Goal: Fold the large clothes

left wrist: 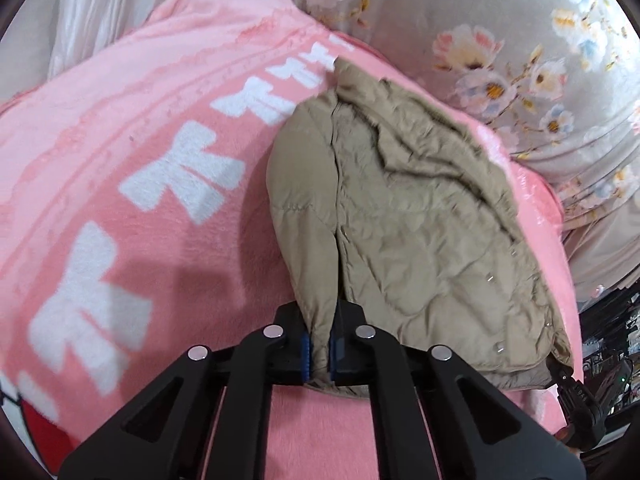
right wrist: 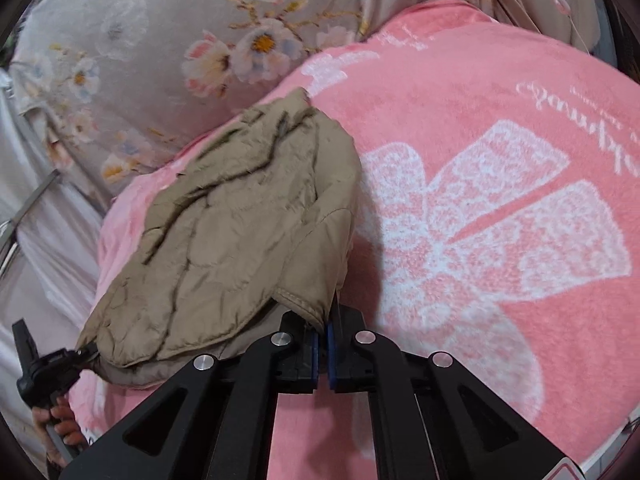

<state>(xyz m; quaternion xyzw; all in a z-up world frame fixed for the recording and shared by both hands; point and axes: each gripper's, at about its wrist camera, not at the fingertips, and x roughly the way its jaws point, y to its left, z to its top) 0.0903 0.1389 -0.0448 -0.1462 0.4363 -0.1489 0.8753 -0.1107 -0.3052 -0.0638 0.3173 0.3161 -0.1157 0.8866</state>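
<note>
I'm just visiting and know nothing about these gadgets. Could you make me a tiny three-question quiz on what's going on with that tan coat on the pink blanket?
1. True or false: the left gripper is clamped on the near edge of the tan quilted puffer jacket.
2. What lies directly under the jacket? A) the pink fleece blanket with white bows B) the grey floral bedsheet C) a wooden floor
3. Fill in: the right gripper pinches the jacket's ____ corner, as seen in the right wrist view.

Key
1. True: fabric sits between its blue pads.
2. A
3. Near: its jaws are almost closed on a thin fold of the hem.
</note>
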